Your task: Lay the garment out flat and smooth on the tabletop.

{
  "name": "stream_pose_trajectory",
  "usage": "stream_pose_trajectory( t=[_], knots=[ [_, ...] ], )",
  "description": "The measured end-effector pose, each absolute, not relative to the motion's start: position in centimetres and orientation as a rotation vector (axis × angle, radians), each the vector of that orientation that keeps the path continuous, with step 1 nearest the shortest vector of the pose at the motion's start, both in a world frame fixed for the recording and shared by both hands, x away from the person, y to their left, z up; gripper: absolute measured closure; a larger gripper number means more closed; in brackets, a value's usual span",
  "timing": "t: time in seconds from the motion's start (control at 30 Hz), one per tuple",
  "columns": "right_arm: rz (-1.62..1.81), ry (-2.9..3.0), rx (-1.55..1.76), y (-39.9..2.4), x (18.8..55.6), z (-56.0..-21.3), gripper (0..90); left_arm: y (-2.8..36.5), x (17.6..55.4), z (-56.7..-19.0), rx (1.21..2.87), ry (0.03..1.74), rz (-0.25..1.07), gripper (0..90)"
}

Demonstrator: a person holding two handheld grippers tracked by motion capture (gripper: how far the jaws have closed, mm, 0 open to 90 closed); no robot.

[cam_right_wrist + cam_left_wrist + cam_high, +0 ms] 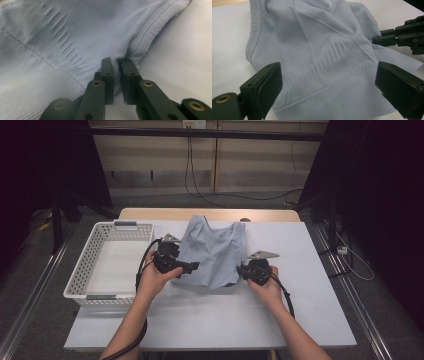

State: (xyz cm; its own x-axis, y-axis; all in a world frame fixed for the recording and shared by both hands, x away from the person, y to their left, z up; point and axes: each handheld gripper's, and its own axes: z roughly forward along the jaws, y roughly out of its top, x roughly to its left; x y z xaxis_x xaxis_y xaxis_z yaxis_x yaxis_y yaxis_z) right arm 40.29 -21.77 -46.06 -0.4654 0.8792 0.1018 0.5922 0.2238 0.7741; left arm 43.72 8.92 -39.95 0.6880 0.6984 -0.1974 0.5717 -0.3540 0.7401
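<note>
A light blue knitted sleeveless top [215,252] lies flat on the white table, hem toward the person. My left gripper [192,266] rests at the hem's left side. In the left gripper view [328,72] its jaws stand wide apart over the ribbed hem of the top [317,50], with neither pad pressing on it. My right gripper [242,270] is at the hem's right corner. In the right gripper view [116,62] its jaws are shut on a pinched fold of the top's [50,37] ribbed edge. The right gripper [378,38] also shows at the far right of the left gripper view.
A white perforated plastic basket [82,270] stands empty at the table's left edge, close to my left hand. The white table [225,320] has bare surface in front of the top and to its right. Cables trail from both grippers toward the person.
</note>
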Motion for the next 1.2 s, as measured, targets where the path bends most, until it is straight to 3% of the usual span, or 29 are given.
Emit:
stream_pose_trajectory(
  t=[0.6, 0.87, 1.1, 1.2],
  knots=[
    [1.337, 2.047, 1.385, -24.3, 38.9, -42.6, 84.9, 6.4, 43.7, -41.0, 2.105, 0.909, 0.140, 8.5],
    [1.327, 2.066, 1.371, -23.5, 39.4, -43.0, 84.8, 5.4, 43.6, -41.6, 2.117, 0.896, 0.133, 19.5],
    [1.311, 2.098, 1.349, -22.4, 39.7, -43.6, 84.5, 3.7, 43.5, -43.0, 2.151, 0.917, 0.143, 17.8],
    [1.308, 2.105, 1.343, -22.1, 39.7, -43.7, 84.2, 3.4, 43.5, -43.2, 2.180, 0.940, 0.176, 23.3]
  ],
)
